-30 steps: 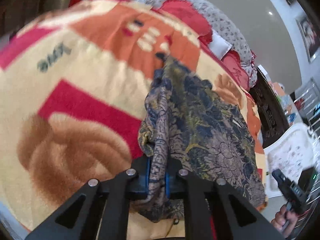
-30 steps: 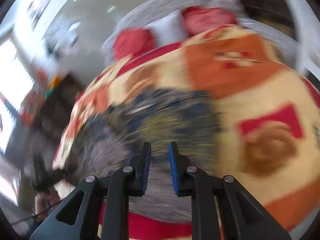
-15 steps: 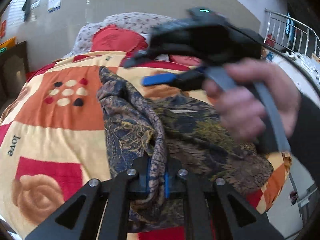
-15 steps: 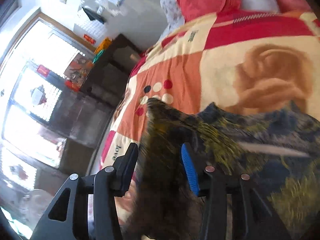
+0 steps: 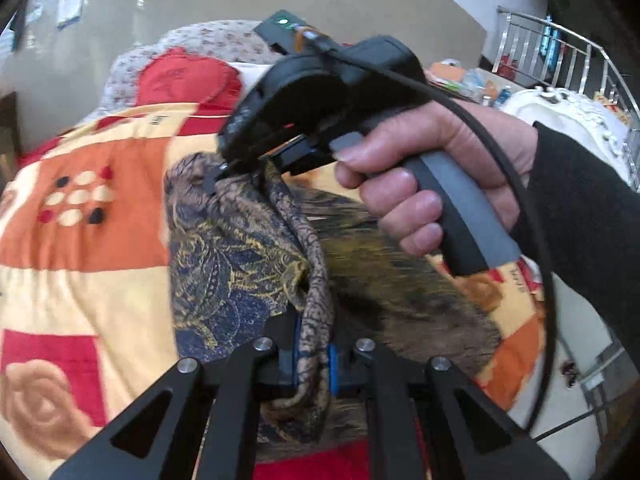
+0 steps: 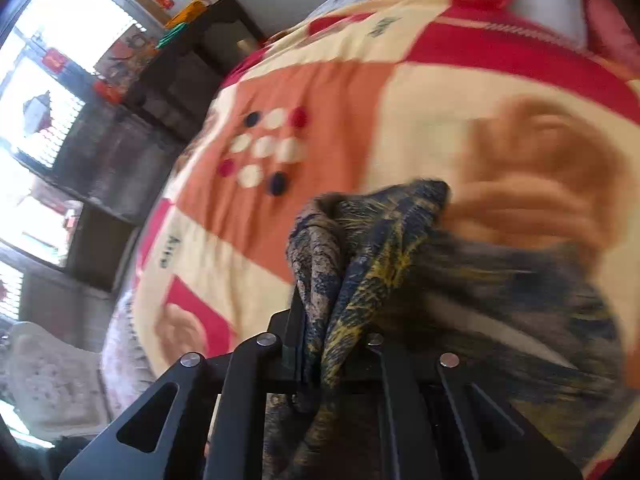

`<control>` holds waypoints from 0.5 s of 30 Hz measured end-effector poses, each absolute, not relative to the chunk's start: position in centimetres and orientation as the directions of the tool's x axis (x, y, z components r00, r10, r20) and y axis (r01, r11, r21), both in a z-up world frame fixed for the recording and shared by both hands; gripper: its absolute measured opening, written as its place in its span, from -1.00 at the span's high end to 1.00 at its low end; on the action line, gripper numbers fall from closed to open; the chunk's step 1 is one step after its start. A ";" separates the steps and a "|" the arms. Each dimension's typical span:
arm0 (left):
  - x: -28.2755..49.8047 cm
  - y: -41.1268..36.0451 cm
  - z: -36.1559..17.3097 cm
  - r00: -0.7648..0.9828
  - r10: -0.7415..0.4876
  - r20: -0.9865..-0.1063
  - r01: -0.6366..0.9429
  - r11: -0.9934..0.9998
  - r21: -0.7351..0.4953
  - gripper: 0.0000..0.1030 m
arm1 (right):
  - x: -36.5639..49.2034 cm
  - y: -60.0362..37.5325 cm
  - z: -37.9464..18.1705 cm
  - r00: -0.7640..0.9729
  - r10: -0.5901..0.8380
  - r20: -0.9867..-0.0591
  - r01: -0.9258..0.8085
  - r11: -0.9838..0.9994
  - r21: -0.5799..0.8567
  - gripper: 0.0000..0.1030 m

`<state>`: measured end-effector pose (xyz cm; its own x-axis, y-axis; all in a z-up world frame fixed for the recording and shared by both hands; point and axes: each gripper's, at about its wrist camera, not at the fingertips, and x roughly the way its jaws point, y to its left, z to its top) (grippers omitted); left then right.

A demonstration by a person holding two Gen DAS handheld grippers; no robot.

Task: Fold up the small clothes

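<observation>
Over the bed's blanket, your right gripper has just clamped the patterned garment. Your left gripper stays clenched on another bunched edge, so both ends are now secured for folding.

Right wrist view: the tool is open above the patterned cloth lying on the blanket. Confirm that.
Not open. In the right wrist view the right tool is shut on a bunched fold of the patterned cloth, over the blanket.

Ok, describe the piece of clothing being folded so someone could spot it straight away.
Find the bed blanket with orange, red and cream squares. On it lies the garment, thin dark blue cloth with a gold and brown paisley print, pinched by both tools. It is the only dark, finely patterned thing there.
</observation>
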<state>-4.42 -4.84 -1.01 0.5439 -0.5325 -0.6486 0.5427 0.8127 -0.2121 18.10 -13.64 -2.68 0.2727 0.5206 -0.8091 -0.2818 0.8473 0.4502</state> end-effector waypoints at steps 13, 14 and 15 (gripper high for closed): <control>-7.7 -20.1 -2.3 0.327 -0.650 -0.686 0.701 0.654 -0.286 0.79 | 12.3 -30.8 -3.7 0.241 0.333 -0.912 -0.201 0.936 0.289 1.00; -7.6 -20.7 -2.7 0.310 -0.647 -0.697 0.699 0.651 -0.294 0.78 | 12.3 -31.2 -4.3 0.236 0.317 -0.918 -0.204 0.940 0.272 1.00; -7.4 -21.5 -3.5 0.282 -0.640 -0.715 0.698 0.648 -0.304 0.74 | 12.5 -31.7 -5.3 0.242 0.287 -0.927 -0.200 0.949 0.242 1.00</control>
